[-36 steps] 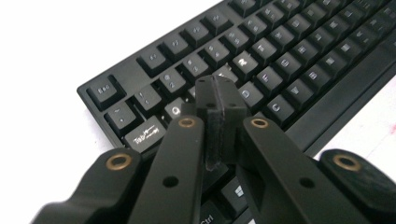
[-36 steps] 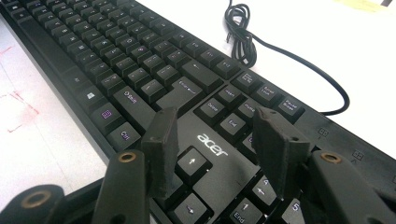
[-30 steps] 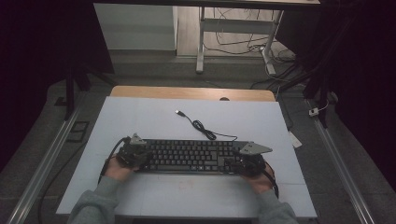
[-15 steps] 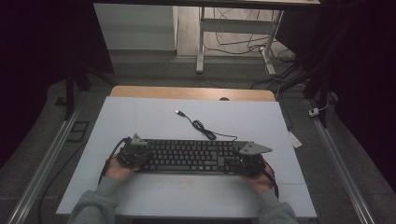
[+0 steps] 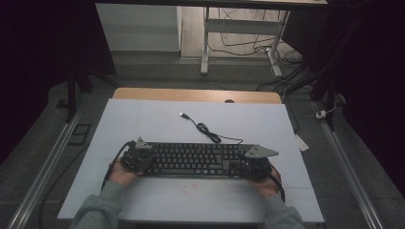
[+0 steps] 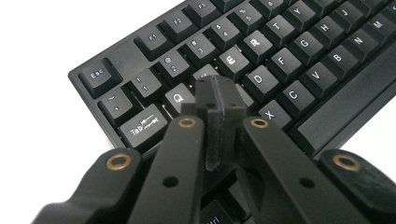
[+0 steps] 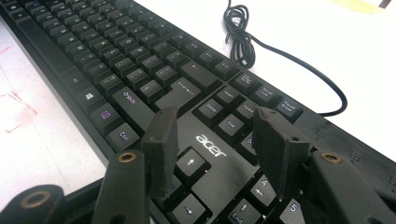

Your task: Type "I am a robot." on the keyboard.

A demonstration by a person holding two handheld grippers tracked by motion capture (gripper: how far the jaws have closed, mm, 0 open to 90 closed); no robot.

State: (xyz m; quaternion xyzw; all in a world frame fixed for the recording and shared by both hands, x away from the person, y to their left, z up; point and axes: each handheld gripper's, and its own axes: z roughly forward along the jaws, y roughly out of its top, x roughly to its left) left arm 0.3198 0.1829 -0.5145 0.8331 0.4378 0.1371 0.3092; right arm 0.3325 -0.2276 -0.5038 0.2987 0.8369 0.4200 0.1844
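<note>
Nearest the camera in the high view: grey sleeves and two hands at the front edge of the white table point(image 5: 143, 200). Left gripper point(image 5: 137, 160) sits at the left end of the black keyboard point(image 5: 193, 160); right gripper point(image 5: 253, 167) at its right end.

Left gripper view: jaws pressed flat together, nothing between them, tips over the Q/W/A area of the keyboard point(image 6: 280, 51). Whether the tips actually touch the keycaps cannot be told from this angle.

Right gripper view: jaws stand wide apart, nothing clamped. They straddle the bare panel with the acer logo point(image 7: 210, 139), up-arrow key point(image 7: 190, 161) in the gap below; left jaw tip near the Ctrl key, right jaw tip over the End/PgDn cluster. Contact with the keyboard point(image 7: 116, 60) looks likely but is unclear.

Keyboard lies flat, long side parallel to the table front, roughly centred left to right, in the nearer half of the table.

Beyond it: the black cable point(image 5: 210, 136) leaves the rear edge on the right side, forms a small bundled loop, and ends in a USB plug point(image 5: 183, 115) lying loose toward the far middle of the table.
</note>
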